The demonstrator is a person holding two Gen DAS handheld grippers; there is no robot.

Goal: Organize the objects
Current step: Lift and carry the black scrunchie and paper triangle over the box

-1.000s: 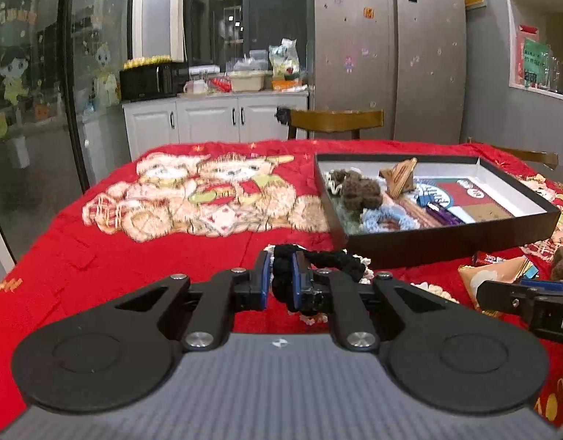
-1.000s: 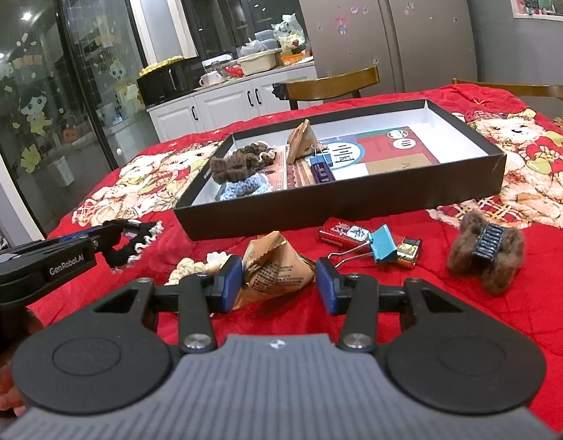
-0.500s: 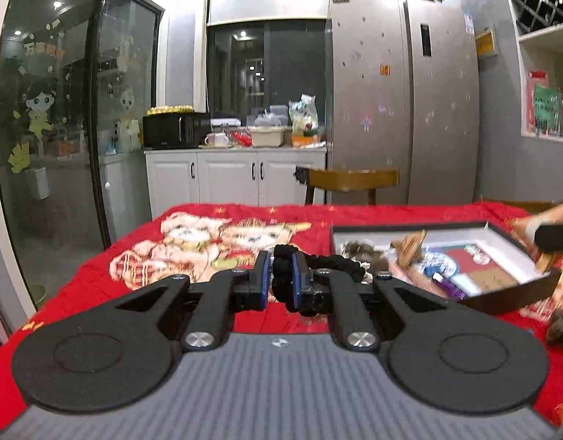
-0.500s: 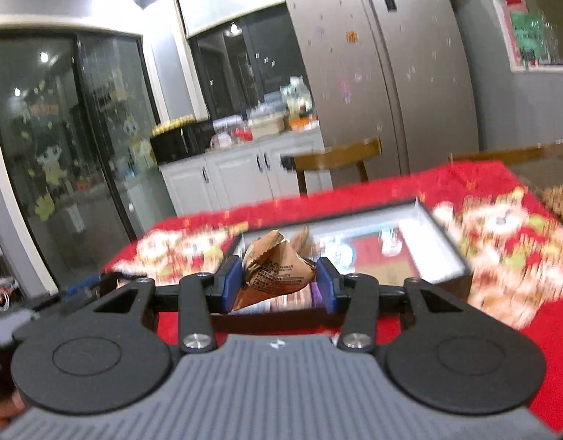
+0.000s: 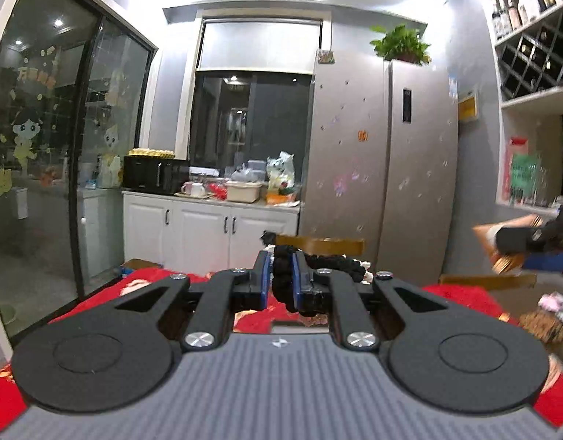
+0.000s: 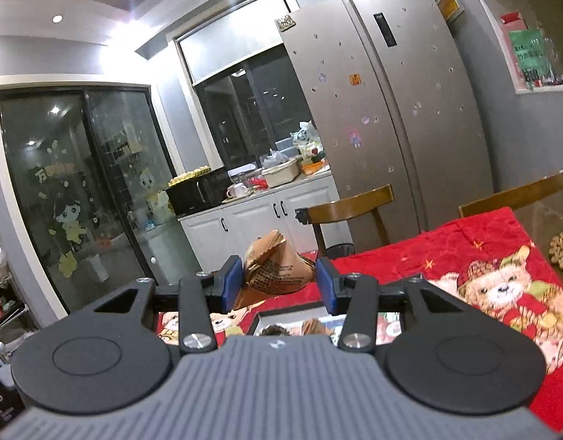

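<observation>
Left gripper (image 5: 280, 279): clamped on black knitted hair scrunchie (image 5: 320, 267), aloft. Right gripper (image 6: 279, 281): clamped on tan crumpled paper packet (image 6: 278, 269), above open dark box (image 6: 300, 321). Judged mid-task: both items undeposited.

Blue pads (image 5: 295, 281) line the black left gripper (image 5: 280, 280), pinching a black scrunchie (image 5: 320, 263). Between the right gripper (image 6: 279, 284)'s blue pads sits a tan paper packet (image 6: 278, 266) with dark print. Beyond and below, the red tablecloth (image 6: 475, 253) carries a bear pattern.
</observation>
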